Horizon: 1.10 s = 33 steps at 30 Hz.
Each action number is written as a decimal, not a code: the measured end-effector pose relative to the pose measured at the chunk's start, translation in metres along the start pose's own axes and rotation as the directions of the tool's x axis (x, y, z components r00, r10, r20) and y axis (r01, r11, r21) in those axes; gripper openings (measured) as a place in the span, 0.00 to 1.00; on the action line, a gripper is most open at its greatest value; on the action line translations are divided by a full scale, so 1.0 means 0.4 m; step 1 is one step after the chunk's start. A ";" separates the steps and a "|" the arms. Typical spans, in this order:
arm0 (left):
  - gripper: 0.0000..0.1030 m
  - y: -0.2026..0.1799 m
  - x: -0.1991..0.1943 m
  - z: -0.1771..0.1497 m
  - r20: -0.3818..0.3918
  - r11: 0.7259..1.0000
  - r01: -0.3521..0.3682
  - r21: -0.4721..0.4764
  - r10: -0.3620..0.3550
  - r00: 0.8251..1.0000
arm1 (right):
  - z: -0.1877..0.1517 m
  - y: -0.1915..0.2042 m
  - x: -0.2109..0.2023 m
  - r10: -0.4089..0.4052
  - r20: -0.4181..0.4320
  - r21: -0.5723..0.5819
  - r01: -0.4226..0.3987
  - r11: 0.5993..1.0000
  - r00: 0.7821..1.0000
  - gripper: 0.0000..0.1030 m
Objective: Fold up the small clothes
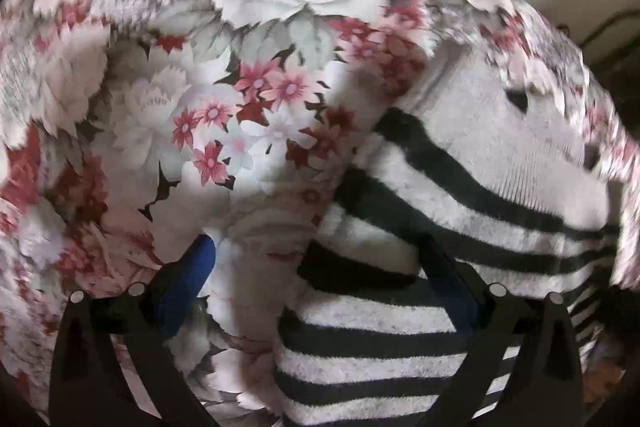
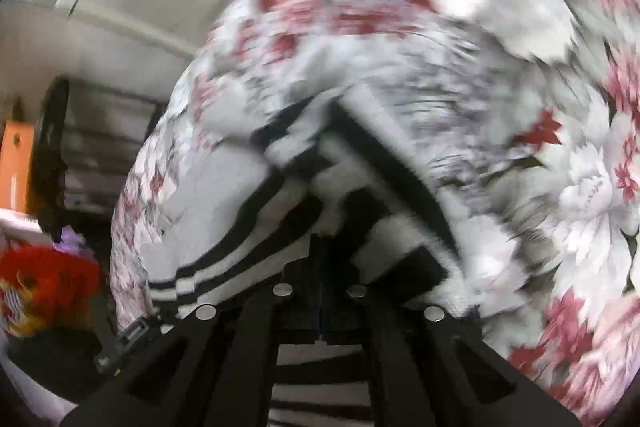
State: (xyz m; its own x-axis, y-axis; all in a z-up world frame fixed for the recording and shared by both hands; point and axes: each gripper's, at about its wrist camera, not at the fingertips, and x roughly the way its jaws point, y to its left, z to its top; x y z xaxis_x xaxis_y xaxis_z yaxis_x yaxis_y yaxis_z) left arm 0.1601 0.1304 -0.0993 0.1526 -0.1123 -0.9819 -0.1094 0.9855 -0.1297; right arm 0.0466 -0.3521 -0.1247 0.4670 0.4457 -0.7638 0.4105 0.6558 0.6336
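On the flowered bedspread (image 1: 168, 39) lies the striped garment (image 1: 460, 187), a fuzzy white knit with black bands that serves as the landmark. Above its near edge hangs the left gripper (image 1: 324, 267), jaws spread as wide as they go and pointing almost straight down. One blue-padded finger (image 1: 188, 287) stands over bare bedspread just beside the garment, the other over its stripes, and nothing is pinched between them. That straddle looks like a setup for taking the hem, or a release just made; I cannot tell which.

At another part of the same garment, the right gripper (image 2: 320, 279) has its jaws fully together, and striped cloth (image 2: 320, 187) bunches and rises just ahead of the tips. A fold seems caught there, likely so the layer can be carried over, though blur hides the contact itself.

Only the left view shows the garment's ribbed plain panel and flat spread. Only the right view shows the room beyond the bedspread: an orange panel (image 2: 16, 167) and a red bundle (image 2: 48, 283), well apart from the garment.
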 end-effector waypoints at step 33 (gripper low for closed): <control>0.95 -0.342 -0.031 -0.127 0.129 0.904 -0.147 0.401 0.103 0.986 | -0.191 0.346 0.131 -0.238 -0.022 -0.511 0.194 0.837 0.971 0.41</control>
State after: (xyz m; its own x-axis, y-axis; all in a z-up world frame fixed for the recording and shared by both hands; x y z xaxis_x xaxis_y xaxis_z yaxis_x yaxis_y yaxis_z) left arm 0.1232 -0.0097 -0.0762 0.2660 0.0072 -0.9640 0.2729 0.9585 0.0824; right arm 0.0681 -0.1915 -0.0865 0.3381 0.2901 -0.8953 0.0337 0.9470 0.3196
